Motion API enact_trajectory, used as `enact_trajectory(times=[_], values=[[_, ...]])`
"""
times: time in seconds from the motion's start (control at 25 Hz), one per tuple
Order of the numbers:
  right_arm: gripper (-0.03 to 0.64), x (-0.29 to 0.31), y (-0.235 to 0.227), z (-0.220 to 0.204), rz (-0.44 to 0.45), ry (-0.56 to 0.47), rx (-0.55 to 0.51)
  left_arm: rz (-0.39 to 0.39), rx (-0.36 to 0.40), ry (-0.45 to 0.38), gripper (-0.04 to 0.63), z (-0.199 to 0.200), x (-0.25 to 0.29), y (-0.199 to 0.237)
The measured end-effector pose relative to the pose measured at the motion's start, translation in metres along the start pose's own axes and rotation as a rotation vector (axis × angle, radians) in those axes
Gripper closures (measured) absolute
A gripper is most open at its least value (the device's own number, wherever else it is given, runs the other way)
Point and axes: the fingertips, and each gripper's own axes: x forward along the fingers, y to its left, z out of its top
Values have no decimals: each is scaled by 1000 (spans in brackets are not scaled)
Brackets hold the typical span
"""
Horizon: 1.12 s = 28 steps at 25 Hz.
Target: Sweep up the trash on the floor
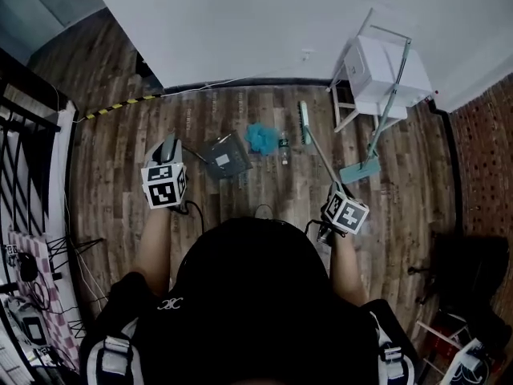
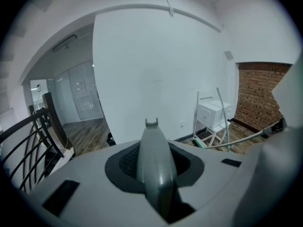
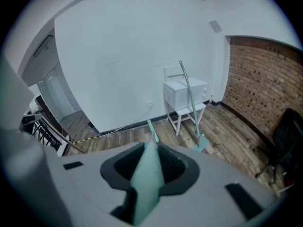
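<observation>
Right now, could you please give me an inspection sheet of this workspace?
Surface: wood-plank floor.
Job's things: blue trash and small bottle lie between dustpan and broom head.
Clutter: flat mop leans on white stool carrying a white box.
Grippers: left gripper shut on dustpan handle; right gripper shut on broom handle.
Cables: thin cable along the baseboard.
Surroundings: white wall, brick wall, black railing, black chair.
</observation>
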Motion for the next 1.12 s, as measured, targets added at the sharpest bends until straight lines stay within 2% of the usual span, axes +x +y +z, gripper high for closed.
enact_trajectory(times=[0.24, 0.6, 0.88, 1.12], values=[[515, 29, -19, 23, 5, 40, -17, 10, -1, 4, 503, 25, 39, -21], [515, 54, -13, 34, -62, 65, 27, -68, 40, 1, 503, 59, 105, -19], [515, 73, 15, 23, -114, 93, 48, -171, 113, 13, 503, 67, 183, -6], [515, 92, 60, 27, -216, 124, 153, -262, 197, 47, 503, 69, 256, 21]])
